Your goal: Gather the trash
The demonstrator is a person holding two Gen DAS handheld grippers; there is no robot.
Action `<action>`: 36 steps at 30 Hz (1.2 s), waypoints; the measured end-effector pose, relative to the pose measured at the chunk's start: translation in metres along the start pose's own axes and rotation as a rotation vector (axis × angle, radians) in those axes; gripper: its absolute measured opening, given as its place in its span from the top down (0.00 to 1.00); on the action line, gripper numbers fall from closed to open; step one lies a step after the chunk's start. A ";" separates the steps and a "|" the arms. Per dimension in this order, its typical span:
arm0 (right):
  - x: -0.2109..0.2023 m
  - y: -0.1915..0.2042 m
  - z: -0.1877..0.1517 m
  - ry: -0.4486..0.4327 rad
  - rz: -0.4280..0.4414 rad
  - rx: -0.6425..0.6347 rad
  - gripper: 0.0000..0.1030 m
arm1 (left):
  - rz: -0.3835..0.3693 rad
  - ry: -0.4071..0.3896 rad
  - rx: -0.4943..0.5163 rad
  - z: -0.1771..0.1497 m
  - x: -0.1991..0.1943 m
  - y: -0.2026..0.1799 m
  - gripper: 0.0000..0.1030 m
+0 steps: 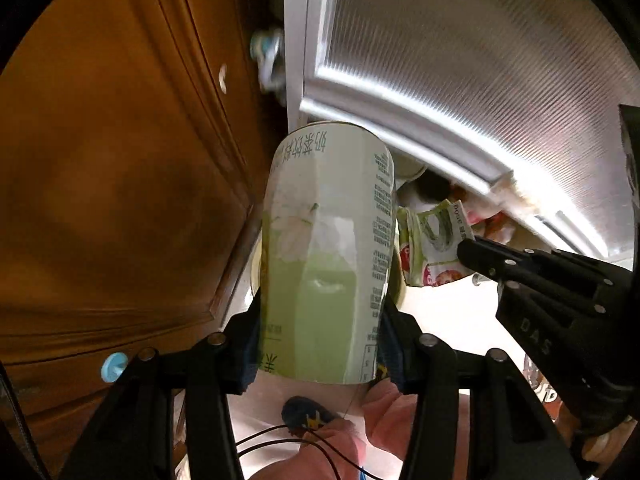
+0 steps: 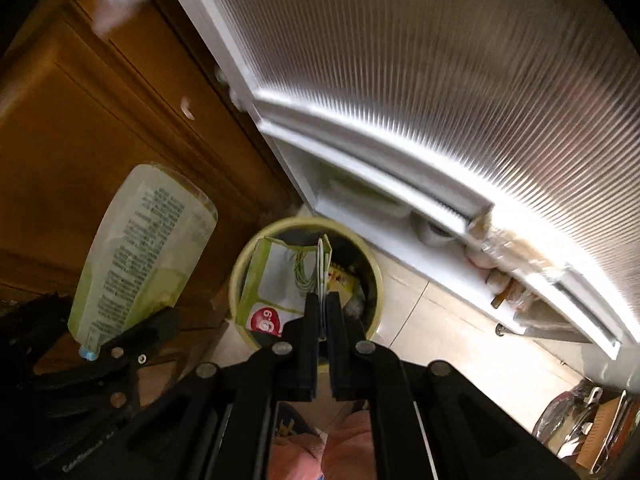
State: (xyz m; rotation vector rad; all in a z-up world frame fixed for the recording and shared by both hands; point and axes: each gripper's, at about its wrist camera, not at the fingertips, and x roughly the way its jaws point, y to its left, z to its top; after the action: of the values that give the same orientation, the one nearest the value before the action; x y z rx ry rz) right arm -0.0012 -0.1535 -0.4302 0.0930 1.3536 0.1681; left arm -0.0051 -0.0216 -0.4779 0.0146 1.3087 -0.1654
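The round trash bin (image 2: 306,280) is standing on the floor, already holding litter. The left gripper (image 1: 320,344) is clamping a green paper cup (image 1: 328,256) beside it; the right gripper (image 2: 323,308) is pinching a flattened carton (image 2: 280,280) over its mouth. Both drops are remaining.

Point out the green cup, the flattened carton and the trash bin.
green cup (image 1: 320,248): left wrist view, middle of its side wall.
flattened carton (image 2: 276,276): right wrist view, its white face.
trash bin (image 2: 240,276): right wrist view, left rim.

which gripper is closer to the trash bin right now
Right. The right gripper holds a flattened carton over the bin; the left gripper, holding a green cup, is off beside it.
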 end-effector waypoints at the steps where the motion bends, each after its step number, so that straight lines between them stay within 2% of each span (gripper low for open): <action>1: 0.008 -0.002 -0.002 0.007 0.000 -0.001 0.96 | 0.004 0.015 -0.003 -0.001 0.013 0.002 0.52; 5: 0.041 -0.014 -0.008 0.047 0.011 0.003 0.96 | 0.023 0.042 0.005 0.000 0.049 0.002 0.51; 13: 0.096 -0.030 -0.002 0.113 0.035 0.029 0.92 | 0.030 0.087 -0.002 0.020 0.096 -0.002 0.45; 16: 0.105 -0.030 -0.002 0.114 0.037 0.028 0.78 | 0.060 0.102 -0.004 0.022 0.108 0.001 0.24; 18: 0.108 -0.033 -0.002 0.110 0.024 0.037 0.69 | 0.075 0.099 -0.013 0.024 0.112 0.009 0.16; 20: 0.110 -0.037 -0.003 0.115 0.027 0.056 0.59 | 0.084 0.096 -0.032 0.024 0.112 0.016 0.05; 21: 0.110 -0.037 -0.004 0.118 0.027 0.059 0.58 | 0.087 0.087 -0.040 0.024 0.110 0.018 0.04; 29: 0.090 -0.025 -0.003 0.120 0.029 0.064 0.58 | 0.101 0.079 -0.045 0.030 0.085 0.026 0.03; 36: 0.058 -0.021 -0.003 0.123 0.027 0.105 0.58 | 0.095 0.058 -0.004 0.039 0.034 0.017 0.03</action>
State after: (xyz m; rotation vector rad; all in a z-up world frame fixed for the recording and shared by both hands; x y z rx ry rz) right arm 0.0089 -0.1643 -0.4905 0.1922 1.4842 0.1267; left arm 0.0432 -0.0129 -0.5018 0.0787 1.3636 -0.0815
